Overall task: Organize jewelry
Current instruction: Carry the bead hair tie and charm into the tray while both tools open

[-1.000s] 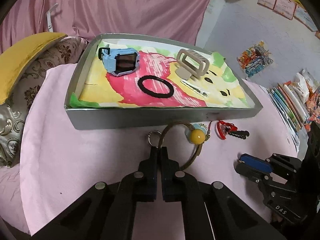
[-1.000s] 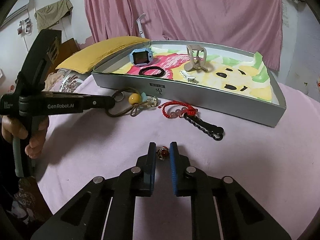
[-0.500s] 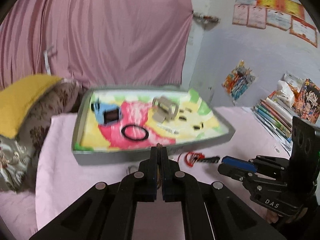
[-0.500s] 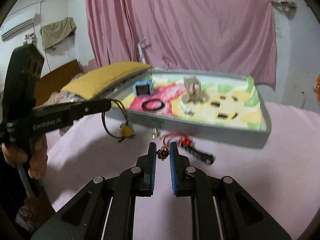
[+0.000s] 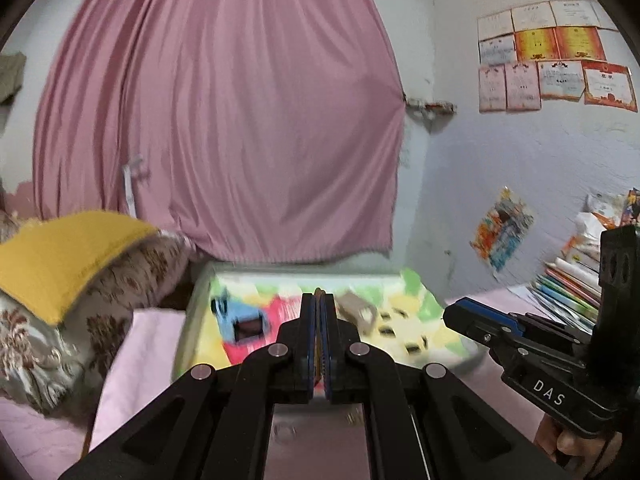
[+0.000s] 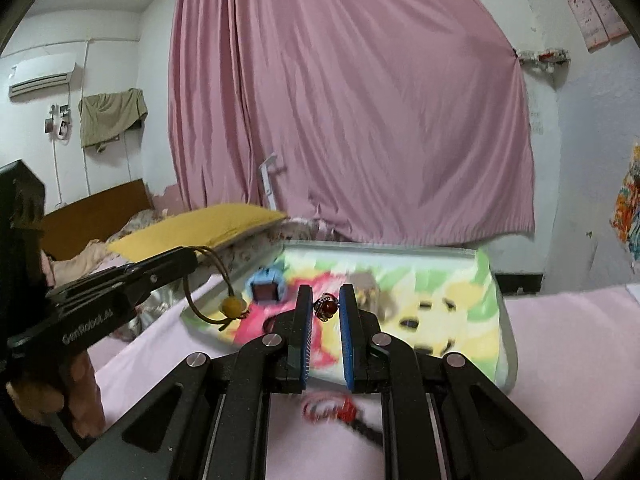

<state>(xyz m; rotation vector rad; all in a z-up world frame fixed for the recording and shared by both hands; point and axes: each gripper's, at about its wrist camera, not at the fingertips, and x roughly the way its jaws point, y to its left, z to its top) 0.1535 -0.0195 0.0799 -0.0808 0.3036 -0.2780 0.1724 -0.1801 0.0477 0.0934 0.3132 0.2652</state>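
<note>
My left gripper (image 5: 319,297) is shut on a brown cord loop (image 6: 208,280) that hangs from its tip with a yellow bead (image 6: 234,306) swinging below. My right gripper (image 6: 325,300) is shut on a small ring with a red stone (image 6: 326,306), held in the air before the tray. The grey tray (image 6: 380,247) with a colourful lining lies ahead, blurred. In it are a blue watch (image 6: 266,287) and a beige hair claw (image 5: 356,309). A red bracelet (image 6: 328,410) lies on the pink bedsheet under my right fingers.
A yellow pillow (image 5: 60,256) on a patterned cushion lies left of the tray. A pink curtain (image 5: 224,120) hangs behind. Stacked books (image 5: 568,288) sit at the right. A person's hand (image 6: 60,392) grips the left tool's handle.
Both grippers rose and tipped up toward the curtain. The cord loop came off the sheet with the left gripper; the ring rose with the right one. The tray now sits low in both views.
</note>
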